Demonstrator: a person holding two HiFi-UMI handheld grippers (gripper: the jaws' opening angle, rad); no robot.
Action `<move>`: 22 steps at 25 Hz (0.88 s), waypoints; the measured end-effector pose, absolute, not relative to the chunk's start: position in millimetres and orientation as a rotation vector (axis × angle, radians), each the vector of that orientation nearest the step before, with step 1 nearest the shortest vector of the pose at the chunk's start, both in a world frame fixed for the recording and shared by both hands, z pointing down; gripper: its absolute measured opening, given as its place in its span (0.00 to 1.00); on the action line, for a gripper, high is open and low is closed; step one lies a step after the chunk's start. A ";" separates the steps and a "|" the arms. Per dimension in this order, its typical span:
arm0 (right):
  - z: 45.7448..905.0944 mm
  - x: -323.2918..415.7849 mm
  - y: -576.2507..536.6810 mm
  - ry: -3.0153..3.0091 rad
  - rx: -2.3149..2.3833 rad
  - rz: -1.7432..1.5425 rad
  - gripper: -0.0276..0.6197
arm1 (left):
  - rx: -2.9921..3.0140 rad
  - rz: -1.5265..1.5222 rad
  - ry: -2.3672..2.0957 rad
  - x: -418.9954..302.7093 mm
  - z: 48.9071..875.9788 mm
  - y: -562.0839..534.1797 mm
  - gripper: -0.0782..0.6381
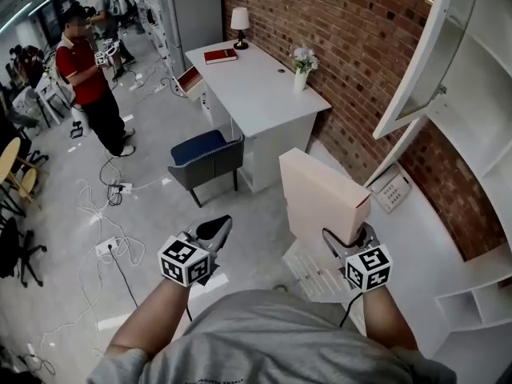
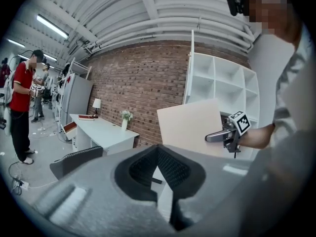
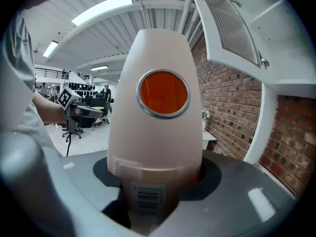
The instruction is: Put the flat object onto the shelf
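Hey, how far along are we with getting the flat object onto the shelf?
Done: the flat object is off the ground, gripped upright at its lower end by the right gripper.
In hand: it is held up in the air in front of the white shelf, not in any compartment.
Left: carry it in, set it down and release.
The left gripper is shut and empty.

Ceiling tubes [image 3: 101,9] are flooding the room evenly — glaring white at upper left of the right gripper view; fisheye edges are bending and darkening, near foreground blurring.
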State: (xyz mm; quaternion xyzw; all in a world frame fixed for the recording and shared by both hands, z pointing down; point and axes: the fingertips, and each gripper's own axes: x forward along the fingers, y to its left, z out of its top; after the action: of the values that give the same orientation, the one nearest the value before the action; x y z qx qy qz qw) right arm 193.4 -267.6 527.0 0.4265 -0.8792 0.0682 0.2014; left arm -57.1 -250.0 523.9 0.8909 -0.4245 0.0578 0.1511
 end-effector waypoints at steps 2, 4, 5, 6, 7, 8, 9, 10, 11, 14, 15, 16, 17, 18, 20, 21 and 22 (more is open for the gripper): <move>528.4 202.4 -289.3 -2.470 1.145 0.185 0.47 | 2.530 0.153 -1.263 -46.9 522.7 -266.5 0.11; 530.2 209.7 -305.2 -2.482 1.106 0.167 0.47 | 2.508 0.137 -1.301 -37.5 521.4 -280.6 0.11; 531.0 212.8 -311.6 -2.486 1.092 0.160 0.47 | 2.502 0.133 -1.313 -32.8 520.9 -286.7 0.11; 531.8 215.2 -316.8 -2.489 1.084 0.157 0.47 | 2.500 0.133 -1.316 -28.3 520.6 -291.8 0.11; 532.6 216.8 -320.6 -2.491 1.082 0.156 0.47 | 2.502 0.139 -1.313 -24.2 520.8 -296.0 0.11; 533.5 217.7 -323.4 -2.493 1.083 0.156 0.47 | 2.509 0.147 -1.306 -20.9 521.0 -299.8 0.11; 534.4 218.0 -325.6 -2.495 1.086 0.157 0.47 | 2.518 0.152 -1.298 -18.5 521.0 -303.9 0.11; 535.5 218.0 -327.3 -2.495 1.091 0.156 0.47 | 2.528 0.152 -1.288 -16.7 520.8 -308.5 0.11; 536.5 217.9 -328.6 -2.493 1.098 0.154 0.47 | 2.540 0.148 -1.277 -15.2 520.2 -313.5 0.11; 537.5 217.3 -327.1 -2.473 1.142 0.142 0.47 | 2.592 0.133 -1.217 -11.5 515.9 -327.6 0.11; 536.5 216.3 -324.4 -2.464 1.161 0.140 0.47 | 2.613 0.128 -1.192 -11.5 513.0 -330.9 0.11; 534.8 214.9 -320.6 -2.454 1.182 0.139 0.47 | 2.633 0.123 -1.168 -12.4 509.1 -333.3 0.11; 532.2 213.5 -315.9 -2.443 1.203 0.138 0.47 | 2.652 0.117 -1.144 -14.0 504.3 -334.8 0.11; 528.7 212.7 -310.8 -2.431 1.229 0.136 0.47 | 2.673 0.109 -1.118 -15.5 498.4 -336.1 0.11; 519.5 214.7 -300.4 -2.398 1.296 0.125 0.47 | 2.721 0.089 -1.056 -15.1 484.2 -339.7 0.11; 514.5 217.4 -295.6 -2.378 1.335 0.117 0.47 | 2.748 0.076 -1.020 -12.9 476.5 -342.0 0.11; 509.6 220.6 -290.9 -2.358 1.373 0.110 0.47 | 2.773 0.063 -0.984 -9.8 468.8 -344.3 0.11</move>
State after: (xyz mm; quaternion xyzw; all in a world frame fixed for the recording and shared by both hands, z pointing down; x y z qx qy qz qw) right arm 220.6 -290.9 509.6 0.4922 -0.8453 0.0394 0.2040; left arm -9.8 -344.3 468.8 0.9376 -0.3327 0.0212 0.0993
